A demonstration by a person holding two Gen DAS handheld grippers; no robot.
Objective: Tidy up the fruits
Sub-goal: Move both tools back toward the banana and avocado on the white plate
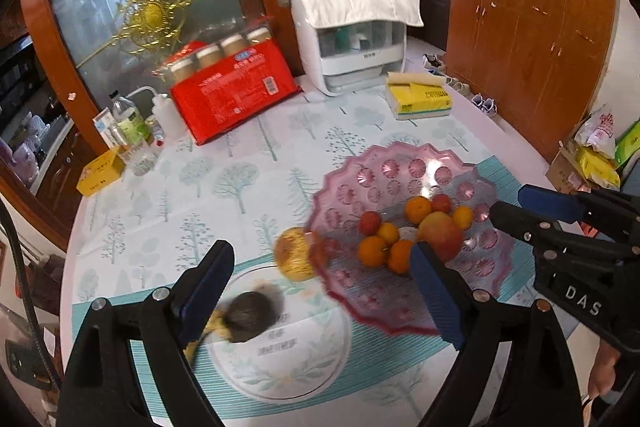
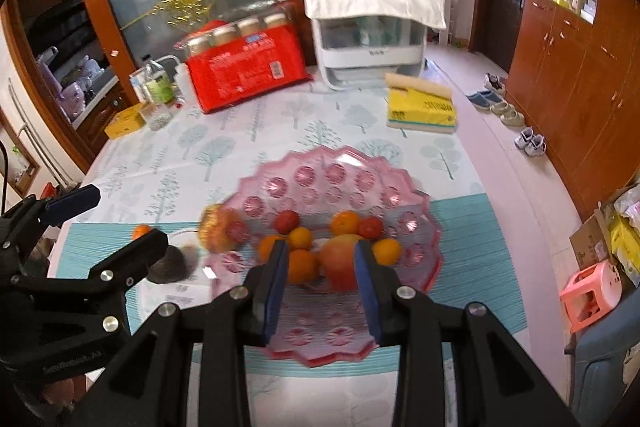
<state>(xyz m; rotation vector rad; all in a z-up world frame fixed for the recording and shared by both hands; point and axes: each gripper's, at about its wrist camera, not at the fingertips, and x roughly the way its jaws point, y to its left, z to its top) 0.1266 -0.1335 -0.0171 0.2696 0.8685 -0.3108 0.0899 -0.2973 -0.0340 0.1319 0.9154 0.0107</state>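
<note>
From the left wrist view, the left gripper [image 1: 320,287] hangs open and empty over the table [image 1: 224,163], its fingers spread around a clear plate [image 1: 304,359] just left of the pink bowl [image 1: 404,163]. A dark round fruit [image 1: 250,315] lies on that plate, and a yellow netted fruit [image 1: 296,259] sits against the pink bowl's left rim; these look like the pieces not yet sorted, so the next move probably calls for lowering onto one of them. From the right wrist view, the right gripper [image 2: 322,283] is also open, holding nothing, above the near side of the pink bowl, where an apple [image 2: 340,259] and small oranges [image 2: 302,265] are heaped. A further orange [image 2: 141,231] lies left of the bowl. Behind the bowl the table is bare up to a yellow tissue pack [image 2: 422,109]; the table edge runs close on the bowl's right.
</note>
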